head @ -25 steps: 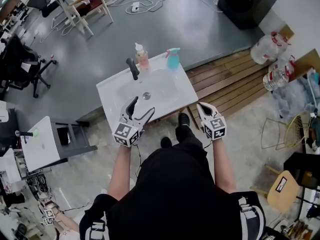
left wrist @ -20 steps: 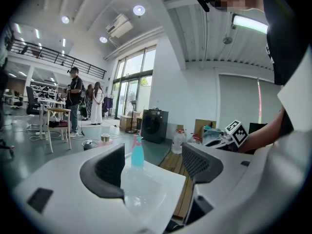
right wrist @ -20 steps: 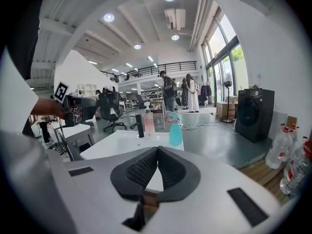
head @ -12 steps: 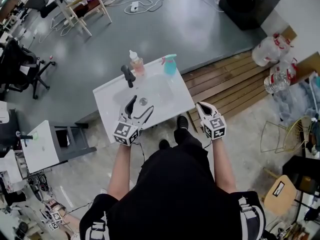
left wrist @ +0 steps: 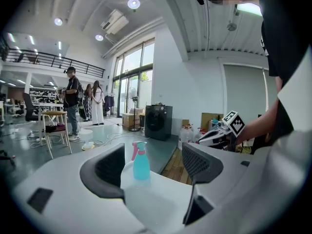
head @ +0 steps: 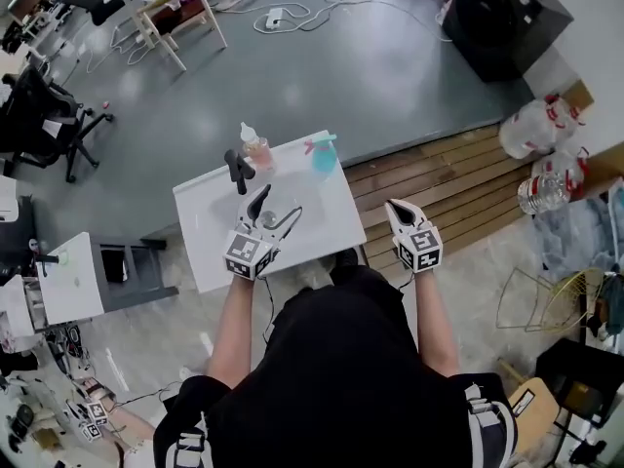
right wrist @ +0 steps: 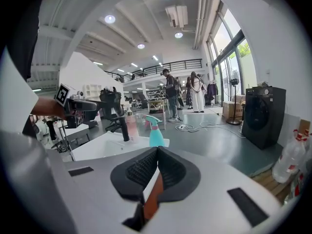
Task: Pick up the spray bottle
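Observation:
A teal spray bottle [head: 323,154] with a pink trigger stands upright at the far right corner of the white sink unit [head: 210,252]. In the left gripper view the spray bottle [left wrist: 141,161] shows between the jaws, well ahead of them. My left gripper [head: 276,211] hovers open over the basin, nothing between its fingers. My right gripper [head: 394,207] is shut and empty, held off the sink's right edge. From the right gripper view, the spray bottle [right wrist: 155,133] stands beyond the shut jaws.
A black faucet [head: 237,169] and a pink soap bottle [head: 255,146] stand at the sink's far edge, left of the spray bottle. Wooden decking [head: 458,178] lies to the right. A low white table [head: 70,281] sits at left. People stand in the background [left wrist: 73,99].
The sink unit has slid down and left in the head view, nearer to me. My left gripper now sits over the basin. The right gripper stays shut at the side.

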The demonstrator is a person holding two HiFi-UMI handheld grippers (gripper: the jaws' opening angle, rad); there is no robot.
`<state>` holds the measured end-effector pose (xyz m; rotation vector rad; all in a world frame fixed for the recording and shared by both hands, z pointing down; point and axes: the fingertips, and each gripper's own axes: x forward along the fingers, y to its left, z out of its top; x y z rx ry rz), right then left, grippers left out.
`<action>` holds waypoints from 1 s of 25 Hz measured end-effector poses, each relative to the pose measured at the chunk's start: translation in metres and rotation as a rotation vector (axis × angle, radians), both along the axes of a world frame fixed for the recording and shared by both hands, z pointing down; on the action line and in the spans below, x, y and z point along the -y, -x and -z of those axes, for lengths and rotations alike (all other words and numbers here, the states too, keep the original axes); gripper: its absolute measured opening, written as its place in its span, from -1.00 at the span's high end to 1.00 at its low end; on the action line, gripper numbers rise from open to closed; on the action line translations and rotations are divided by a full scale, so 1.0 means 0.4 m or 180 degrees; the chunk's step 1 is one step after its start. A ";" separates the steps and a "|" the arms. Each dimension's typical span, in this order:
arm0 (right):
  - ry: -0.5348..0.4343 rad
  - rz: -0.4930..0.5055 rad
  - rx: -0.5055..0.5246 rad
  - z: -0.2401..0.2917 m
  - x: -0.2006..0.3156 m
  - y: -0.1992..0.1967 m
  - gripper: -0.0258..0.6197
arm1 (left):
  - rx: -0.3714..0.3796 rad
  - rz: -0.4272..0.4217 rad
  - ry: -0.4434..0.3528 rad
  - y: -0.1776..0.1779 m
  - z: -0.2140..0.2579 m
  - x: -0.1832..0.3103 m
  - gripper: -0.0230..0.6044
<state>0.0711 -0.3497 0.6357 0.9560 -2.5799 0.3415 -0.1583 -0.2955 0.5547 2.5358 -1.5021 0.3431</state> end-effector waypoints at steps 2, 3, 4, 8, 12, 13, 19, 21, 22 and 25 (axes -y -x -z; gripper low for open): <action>-0.0005 0.0105 -0.0013 -0.001 0.057 -0.008 0.87 | 0.0046 0.0098 0.0030 -0.006 -0.017 0.047 -0.16; -0.0004 0.0160 -0.0029 -0.006 0.082 -0.014 0.87 | 0.0052 0.0155 0.0051 -0.008 -0.028 0.066 -0.16; -0.0001 0.0213 -0.0052 -0.014 0.106 -0.021 0.87 | 0.0052 0.0211 0.0072 -0.012 -0.038 0.083 -0.16; 0.0018 0.0321 -0.0084 -0.028 0.181 -0.057 0.87 | 0.0104 0.0309 0.0100 -0.033 -0.050 0.138 -0.16; 0.0059 0.0319 -0.0073 -0.033 0.219 -0.058 0.87 | 0.0141 0.0268 0.0151 -0.034 -0.057 0.176 -0.16; 0.0069 0.0314 -0.0077 -0.038 0.227 -0.056 0.87 | 0.0146 0.0255 0.0158 -0.033 -0.060 0.189 -0.16; 0.0144 0.0213 -0.0130 -0.057 0.255 -0.028 0.87 | 0.0196 0.0014 0.0230 -0.026 -0.076 0.273 -0.16; 0.0150 0.0182 -0.0178 -0.064 0.254 -0.022 0.87 | 0.0186 -0.0050 0.0245 -0.018 -0.089 0.298 -0.16; 0.0158 0.0154 -0.0197 -0.068 0.254 -0.023 0.87 | 0.0180 -0.0081 0.0245 -0.015 -0.094 0.310 -0.16; 0.0184 0.0035 -0.0255 -0.081 0.261 -0.033 0.87 | 0.0140 -0.0162 0.0237 -0.008 -0.102 0.353 -0.16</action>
